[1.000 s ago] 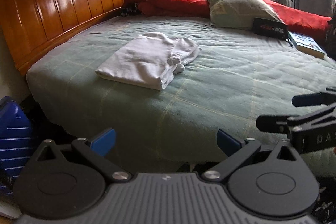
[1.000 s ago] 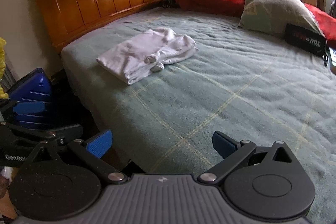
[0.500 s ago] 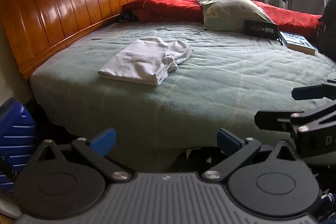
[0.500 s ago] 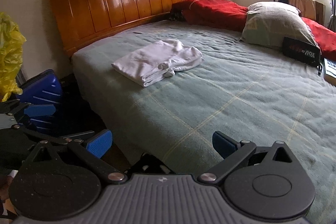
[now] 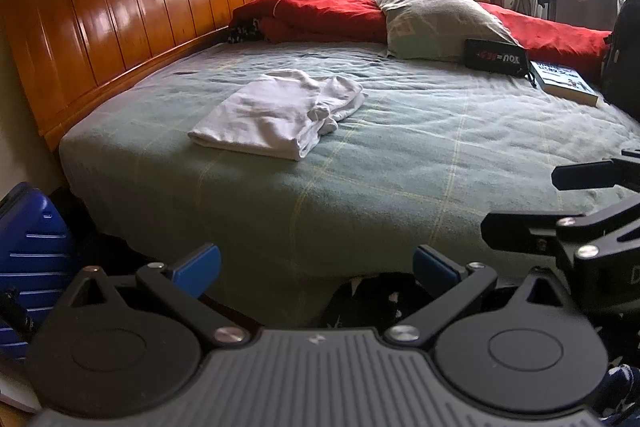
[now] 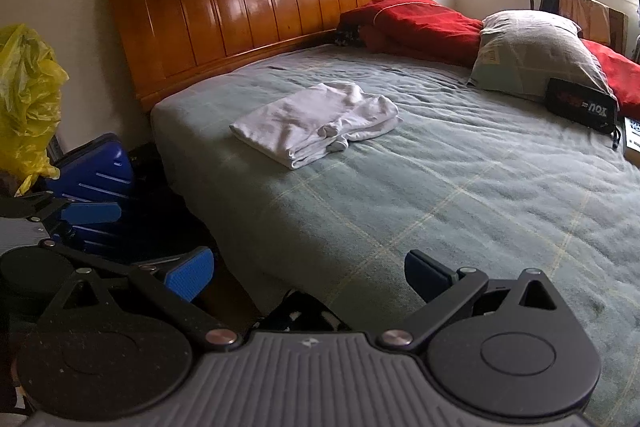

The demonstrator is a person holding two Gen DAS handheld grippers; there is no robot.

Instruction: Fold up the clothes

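A white garment (image 5: 276, 113) lies folded into a rough rectangle on the green bedspread (image 5: 420, 147), near the wooden headboard; the right wrist view shows the white garment (image 6: 316, 125) too. My left gripper (image 5: 316, 263) is open and empty, held off the bed's near edge, well short of the garment. My right gripper (image 6: 308, 271) is also open with nothing between its blue pads, and hangs over the bed's corner. The right gripper's fingers (image 5: 560, 203) show at the right edge of the left wrist view.
A wooden headboard (image 6: 248, 11) runs along the left. Red blanket (image 5: 332, 11), grey pillow (image 5: 440, 19), black pouch (image 5: 496, 59) and a book (image 5: 564, 83) lie at the far side. A blue suitcase (image 6: 92, 187) and yellow bag (image 6: 24, 99) stand beside the bed.
Both grippers have drawn back from the bed, so the garment looks smaller and the bed's edge and floor show. The jaws stayed open and the garment has not moved.
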